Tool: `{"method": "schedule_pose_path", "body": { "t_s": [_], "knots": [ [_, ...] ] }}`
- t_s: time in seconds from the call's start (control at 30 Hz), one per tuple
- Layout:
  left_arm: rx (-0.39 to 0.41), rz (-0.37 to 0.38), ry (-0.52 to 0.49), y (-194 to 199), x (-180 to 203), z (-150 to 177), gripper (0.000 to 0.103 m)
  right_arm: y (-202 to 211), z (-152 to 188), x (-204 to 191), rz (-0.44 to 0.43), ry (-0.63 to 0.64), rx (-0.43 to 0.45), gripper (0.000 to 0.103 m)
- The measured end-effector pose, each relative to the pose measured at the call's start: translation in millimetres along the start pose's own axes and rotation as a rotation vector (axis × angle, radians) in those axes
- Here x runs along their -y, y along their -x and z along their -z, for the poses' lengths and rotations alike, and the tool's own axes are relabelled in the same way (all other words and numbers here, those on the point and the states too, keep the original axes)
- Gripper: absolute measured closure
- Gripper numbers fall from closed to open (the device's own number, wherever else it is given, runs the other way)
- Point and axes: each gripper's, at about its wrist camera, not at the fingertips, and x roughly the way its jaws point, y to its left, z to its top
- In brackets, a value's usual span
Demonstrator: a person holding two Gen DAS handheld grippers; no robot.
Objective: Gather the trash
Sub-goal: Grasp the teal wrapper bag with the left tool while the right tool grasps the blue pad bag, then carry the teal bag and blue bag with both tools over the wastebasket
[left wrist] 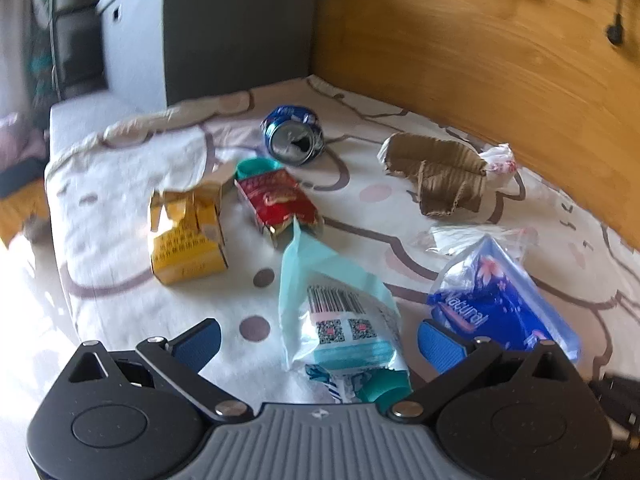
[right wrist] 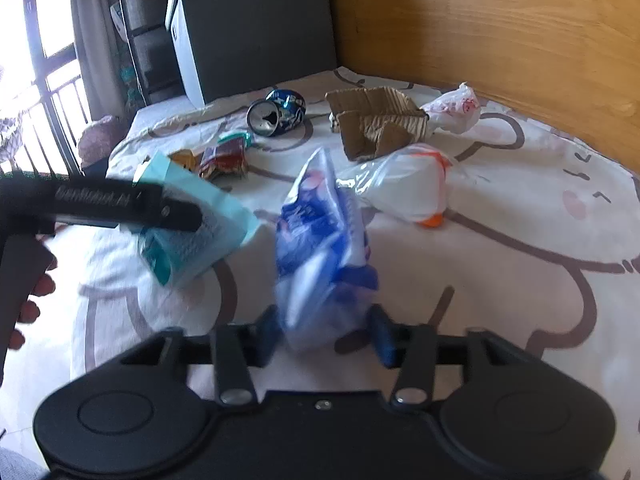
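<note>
Blue wrapper (right wrist: 324,248) pinched between right gripper's (right wrist: 326,334) fingers (right wrist: 382,338).

A bed fills the lower part of both views, covered by a white sheet (right wrist: 520,300) printed with brown-outlined cartoon shapes, pink blushes and brown dots. Along its far side curves a wooden headboard (left wrist: 460,52) with a warm, honey-coloured grain. At the bed's corner stands a dark grey storage box (right wrist: 256,28) with a paler side panel. Beyond it, in the right wrist view, are dark shelves (right wrist: 148,36), a grey curtain (right wrist: 94,40) and a window with black bars (right wrist: 44,80). Bright daylight pours through it, washing out the sheet's left edge.
</note>
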Motion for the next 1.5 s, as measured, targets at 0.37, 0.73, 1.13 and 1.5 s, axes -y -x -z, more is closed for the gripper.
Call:
{"method": "schedule_pose_path", "body": {
  "t_s": [0.37, 0.73, 1.13, 1.5],
  "knots": [
    [-0.031, 0.072, 0.066, 8, 2, 14, 0.047, 31, 4, 3, 0.005, -0.104, 0.034, 0.065],
    [0.050, 0.022, -0.047, 64, 7, 43, 0.050, 60, 15, -5, 0.060, -0.127, 0.038, 0.075],
    [0.156, -0.061, -0.032, 133, -27, 65, 0.051, 95, 13, -37, 0.075, -0.109, 0.069, 0.078],
    [0.184, -0.160, 0.072, 172, -89, 92, 0.050, 95, 10, -94, 0.035, -0.023, 0.054, 0.078]
  ]
}}
